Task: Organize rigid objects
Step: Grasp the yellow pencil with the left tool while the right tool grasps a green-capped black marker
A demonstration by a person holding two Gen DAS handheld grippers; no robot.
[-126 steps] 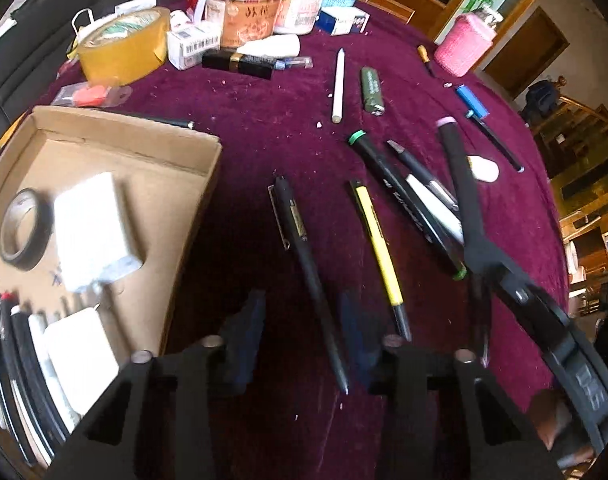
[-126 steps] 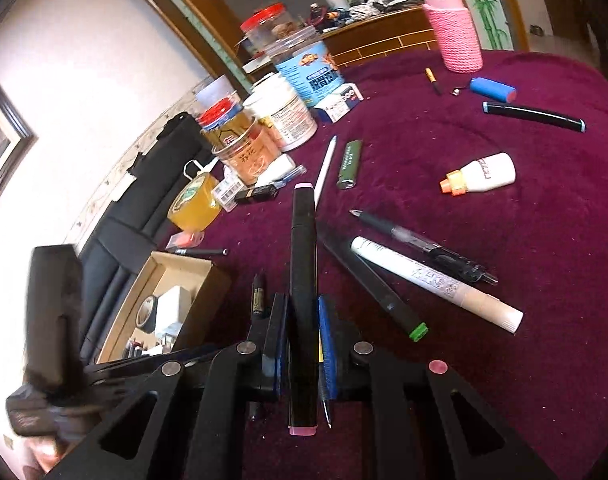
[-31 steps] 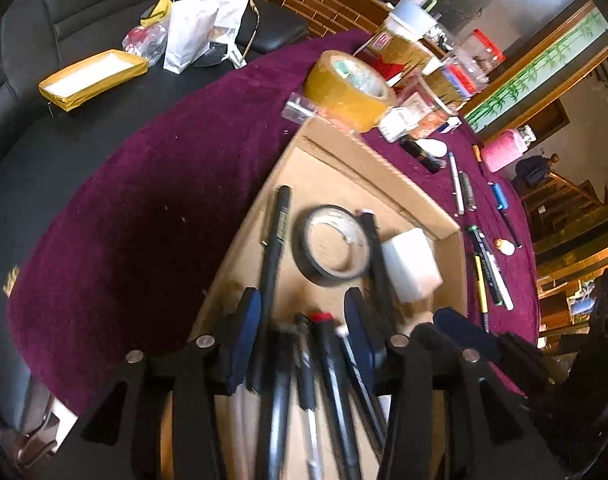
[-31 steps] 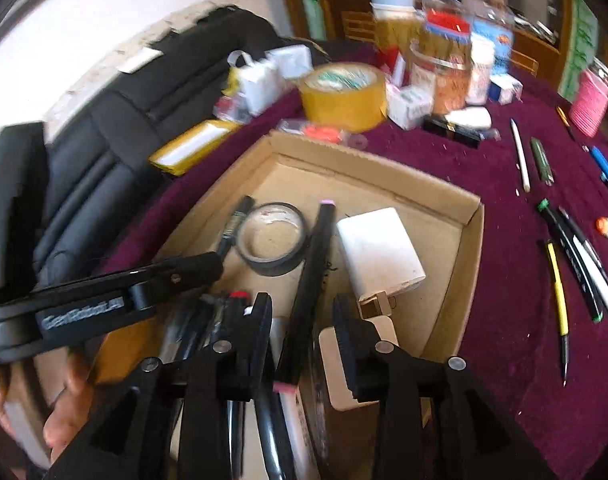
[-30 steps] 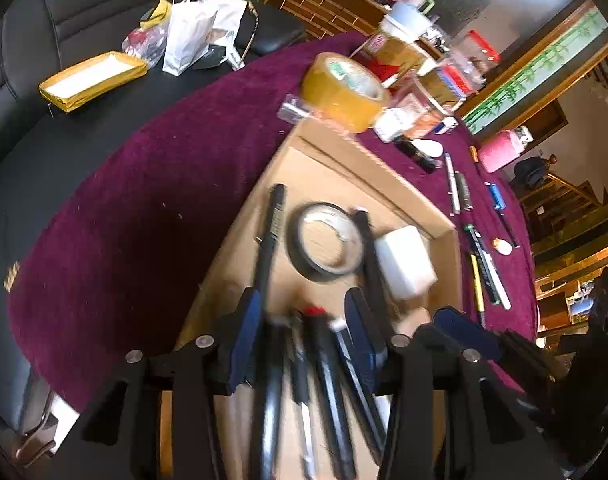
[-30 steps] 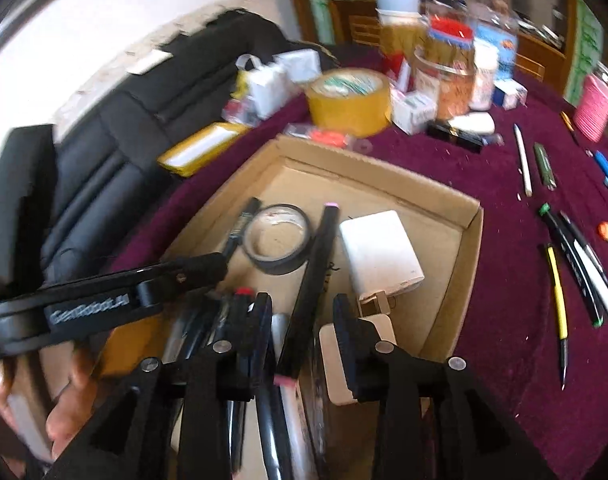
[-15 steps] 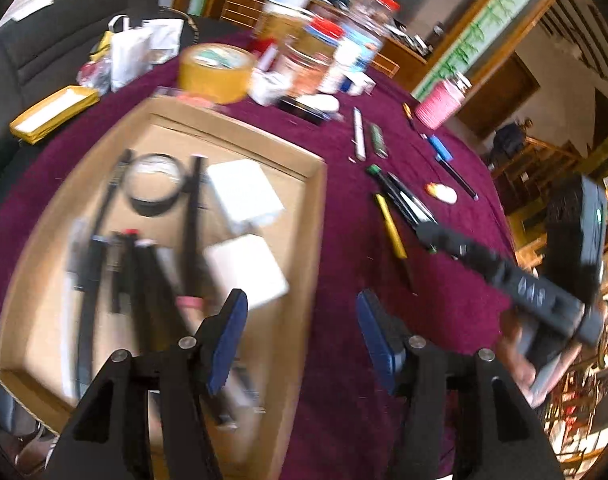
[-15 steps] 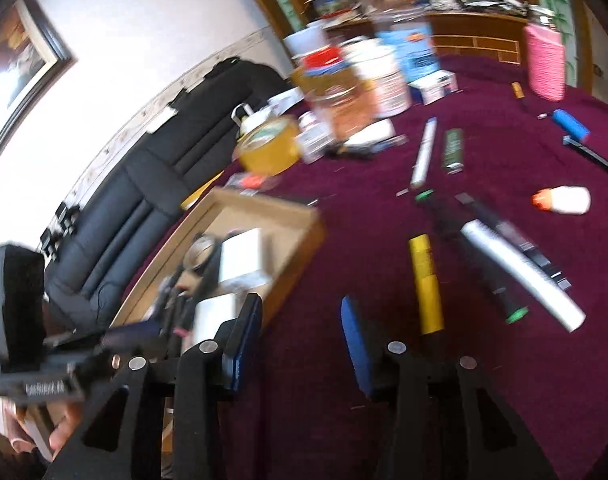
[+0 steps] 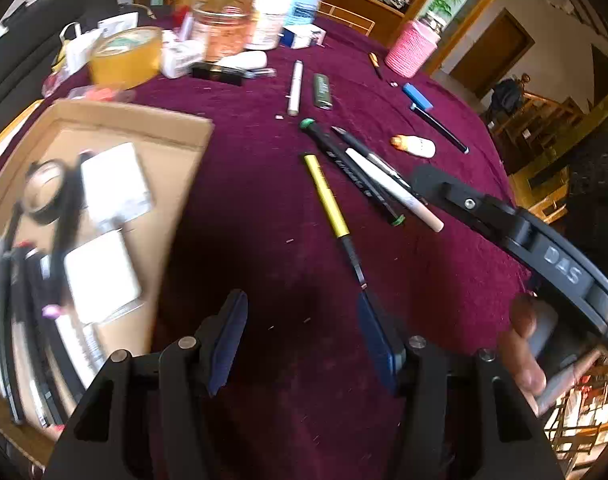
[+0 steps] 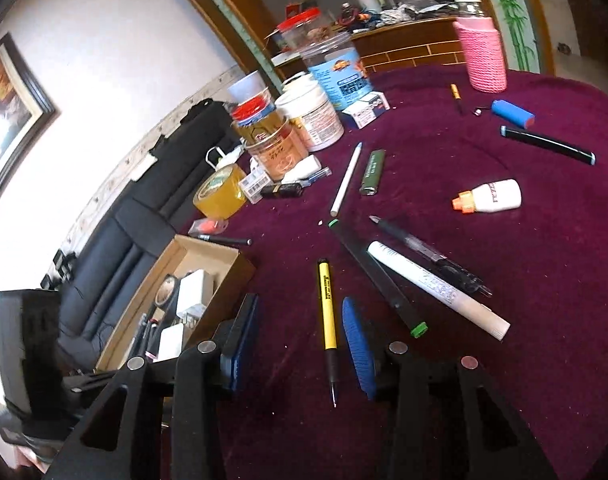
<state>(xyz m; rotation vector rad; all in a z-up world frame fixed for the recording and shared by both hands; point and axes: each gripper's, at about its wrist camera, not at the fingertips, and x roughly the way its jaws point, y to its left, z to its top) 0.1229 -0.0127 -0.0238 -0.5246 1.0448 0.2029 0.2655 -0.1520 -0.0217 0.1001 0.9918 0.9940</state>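
Right tool (image 10: pixel 300 340) opening, empty, hovering over the yellow pen (image 10: pixel 327 306) on the bench (image 10: pixel 544 280); left tool (image 9: pixel 300 340) released. Reach step; next, I judge: straddle pen, clench, carry to cardboard box (image 10: pixel 202 246).

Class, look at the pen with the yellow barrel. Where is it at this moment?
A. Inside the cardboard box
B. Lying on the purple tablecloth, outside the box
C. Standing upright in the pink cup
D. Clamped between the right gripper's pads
B: the yellow pen lies flat on the purple tablecloth, apart from the cardboard box, with no gripper pad pressing on it.
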